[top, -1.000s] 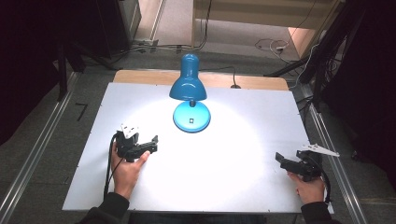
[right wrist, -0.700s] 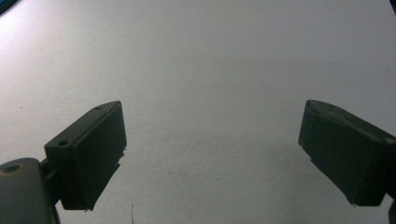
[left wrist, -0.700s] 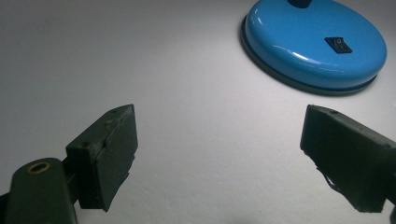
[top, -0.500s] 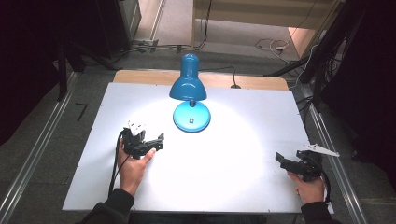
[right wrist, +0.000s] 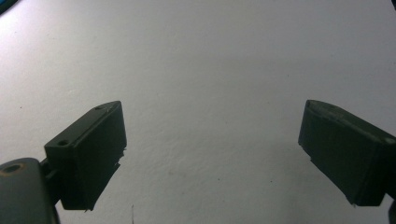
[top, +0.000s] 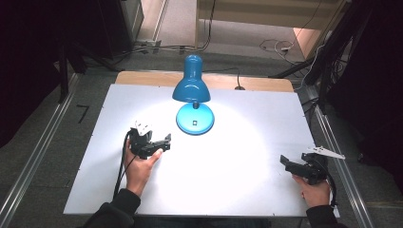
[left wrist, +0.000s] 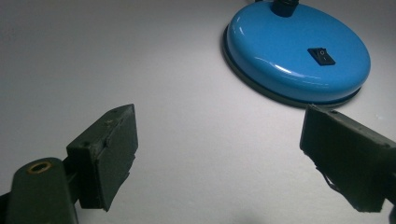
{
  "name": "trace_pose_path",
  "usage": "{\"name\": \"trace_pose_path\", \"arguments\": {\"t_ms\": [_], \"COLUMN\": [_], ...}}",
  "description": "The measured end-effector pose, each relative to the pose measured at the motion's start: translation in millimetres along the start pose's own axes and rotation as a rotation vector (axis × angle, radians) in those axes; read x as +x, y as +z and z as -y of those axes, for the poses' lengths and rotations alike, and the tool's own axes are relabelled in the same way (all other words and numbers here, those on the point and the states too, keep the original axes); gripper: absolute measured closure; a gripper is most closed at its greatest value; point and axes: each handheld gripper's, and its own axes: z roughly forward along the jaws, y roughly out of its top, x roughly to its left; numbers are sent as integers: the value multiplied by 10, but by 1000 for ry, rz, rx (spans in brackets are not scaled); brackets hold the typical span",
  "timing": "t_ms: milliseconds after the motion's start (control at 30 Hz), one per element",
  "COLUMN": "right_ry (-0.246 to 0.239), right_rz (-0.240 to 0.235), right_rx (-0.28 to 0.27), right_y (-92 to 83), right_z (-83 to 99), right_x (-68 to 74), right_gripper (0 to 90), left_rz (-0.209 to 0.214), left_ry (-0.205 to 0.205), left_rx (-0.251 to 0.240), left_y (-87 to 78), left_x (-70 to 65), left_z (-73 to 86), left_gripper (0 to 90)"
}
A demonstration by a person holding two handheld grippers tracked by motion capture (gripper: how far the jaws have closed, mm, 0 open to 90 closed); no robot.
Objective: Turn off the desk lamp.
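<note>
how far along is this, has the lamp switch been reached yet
Done: nothing visible yet; the lamp is lit. In hand: the left gripper, jaws open and empty, points toward the lamp base, short of its black switch. Left: reaching it. The right gripper sits far off, open.

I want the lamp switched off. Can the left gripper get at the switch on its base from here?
Probably yes: the left gripper is open and points at the lamp base, with bare table between. The switch faces up, uncovered.
</note>
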Motion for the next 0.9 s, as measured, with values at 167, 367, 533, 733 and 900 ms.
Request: {"name": "trace_pose_path", "arguments": {"t_ms": [167, 367, 533, 733, 900], "right_ry": [-2, -2, -3, -2, -3], "right_rz": [-2, 0, -1, 0, -1], "right_rx": [1, 0, 1, 2, 1], "right_y": [4, 4, 6, 6, 6], "right_z": [-1, -1, -1, -2, -3], "right_x": [1, 3, 4, 4, 5], "right_gripper": [64, 64, 64, 64, 64], "left_rz": [6, 17, 20, 25, 30], "left_ry": [0, 11, 18, 22, 30], "left_rx": [4, 18, 26, 25, 25], "left_y": [32, 76, 94, 140, 169], "left_x": [-28, -82, -104, -141, -182], "left_z": [-25, -60, -80, -114, -146], "left_gripper": [124, 125, 125, 133, 133]}}
